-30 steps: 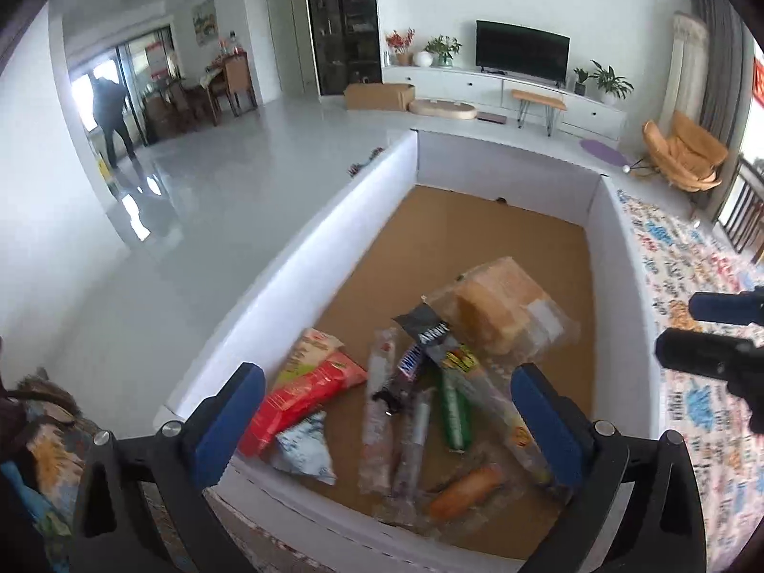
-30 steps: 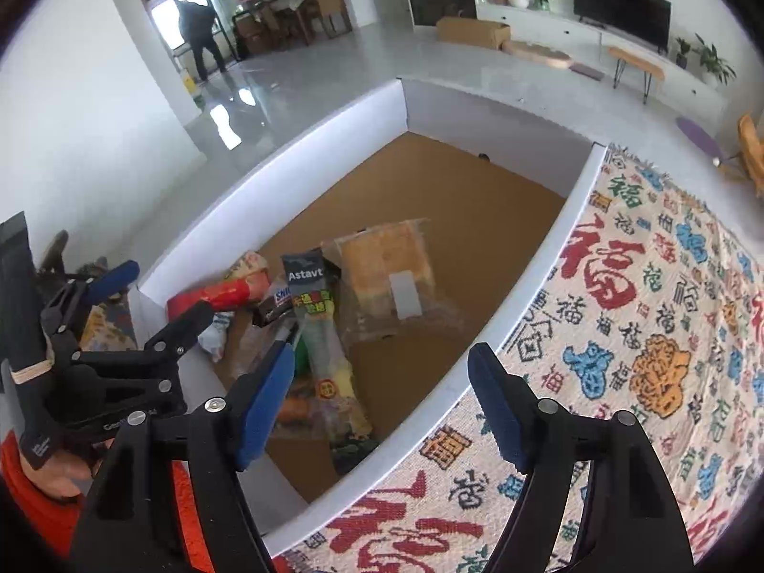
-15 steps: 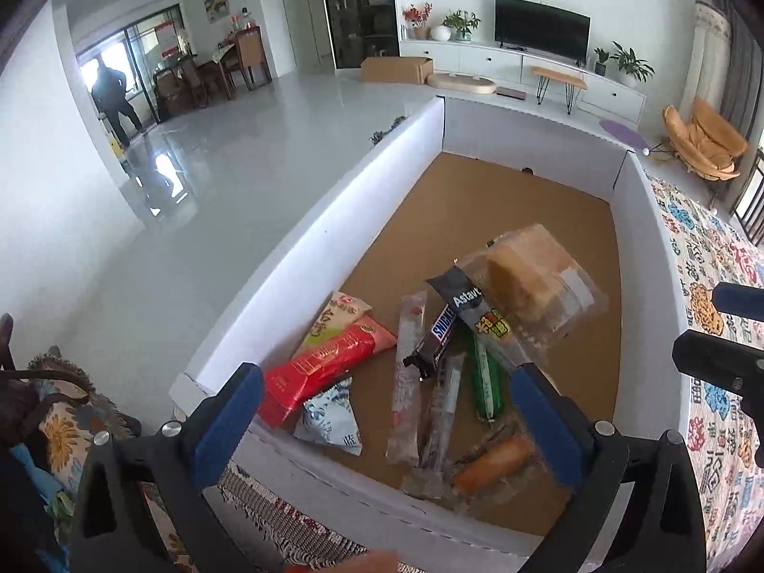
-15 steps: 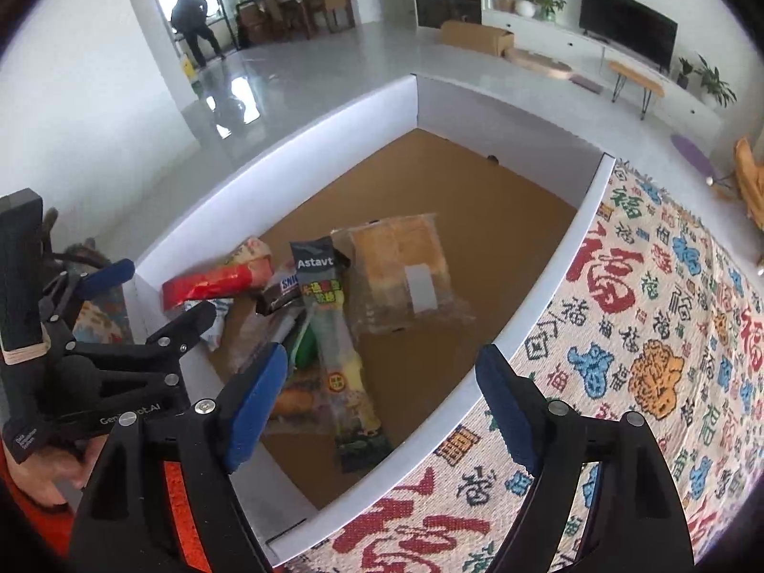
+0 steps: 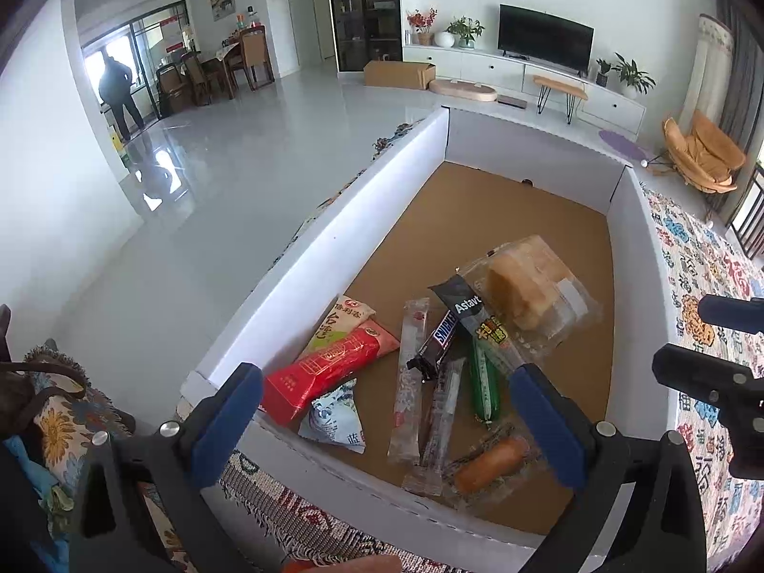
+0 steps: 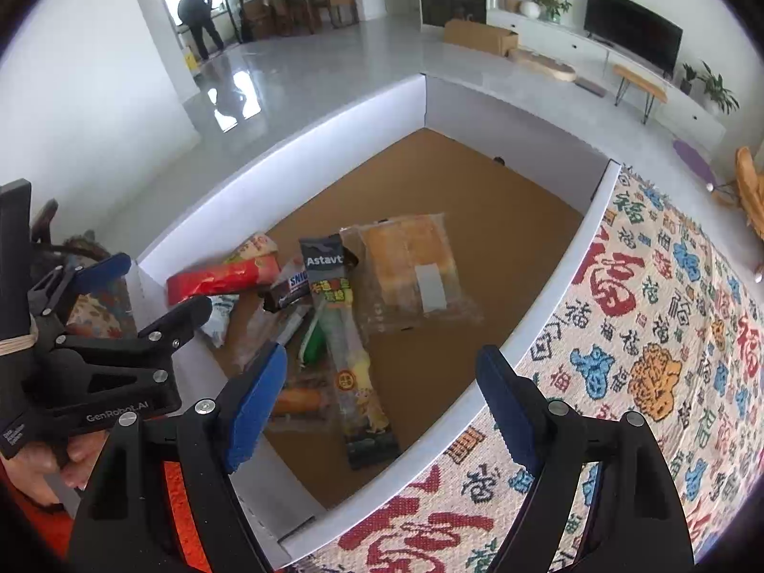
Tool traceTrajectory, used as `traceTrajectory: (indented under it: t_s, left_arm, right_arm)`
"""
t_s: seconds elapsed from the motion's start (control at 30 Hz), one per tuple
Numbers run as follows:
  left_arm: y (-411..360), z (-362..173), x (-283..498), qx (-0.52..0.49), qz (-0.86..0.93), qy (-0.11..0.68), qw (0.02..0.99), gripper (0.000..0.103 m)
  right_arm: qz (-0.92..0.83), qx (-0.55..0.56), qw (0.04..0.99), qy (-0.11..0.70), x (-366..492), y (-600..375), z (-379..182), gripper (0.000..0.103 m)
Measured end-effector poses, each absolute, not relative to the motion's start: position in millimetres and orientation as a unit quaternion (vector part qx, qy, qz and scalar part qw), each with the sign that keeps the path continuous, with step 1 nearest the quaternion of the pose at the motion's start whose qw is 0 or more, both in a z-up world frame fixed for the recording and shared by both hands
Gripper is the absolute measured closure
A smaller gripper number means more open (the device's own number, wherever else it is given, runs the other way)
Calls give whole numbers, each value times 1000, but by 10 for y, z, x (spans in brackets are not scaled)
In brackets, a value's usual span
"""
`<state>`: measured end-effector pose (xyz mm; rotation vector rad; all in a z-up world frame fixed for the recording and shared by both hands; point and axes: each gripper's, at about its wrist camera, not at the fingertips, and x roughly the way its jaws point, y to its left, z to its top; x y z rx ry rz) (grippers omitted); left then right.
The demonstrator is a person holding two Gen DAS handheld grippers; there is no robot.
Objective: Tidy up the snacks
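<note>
Cardboard lines the floor of a white-walled box [image 5: 334, 248], which rests on a patterned cloth [image 6: 668, 334]. Snacks lie heaped at its near end: a bagged cake [image 5: 525, 286], a red packet [image 5: 329, 372], a chocolate bar [image 5: 437, 341]. Both the left hand-held gripper [image 5: 387, 410] and the right hand-held gripper [image 6: 382, 401] hover spread wide, holding nothing. Overlapping wrappers could likely snag, so one pinch may lift two.

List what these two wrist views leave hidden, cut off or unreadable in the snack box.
- Left wrist view: the sausage pack is partly behind the left gripper.
- Right wrist view: the Snickers bar lies partly under the Astavt pack.
- Left wrist view: the blue-white sachet print is too small.
</note>
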<state>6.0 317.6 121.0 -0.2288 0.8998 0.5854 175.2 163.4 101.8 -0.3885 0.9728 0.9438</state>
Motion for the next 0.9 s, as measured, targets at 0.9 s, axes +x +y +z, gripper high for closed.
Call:
traceTrajectory:
  t_s: [0.9]
  left_arm:
    - [3264, 1132, 4, -116, 292, 427, 848, 0]
  right_arm:
    - [425, -209, 750, 462, 1672, 1804, 846, 19]
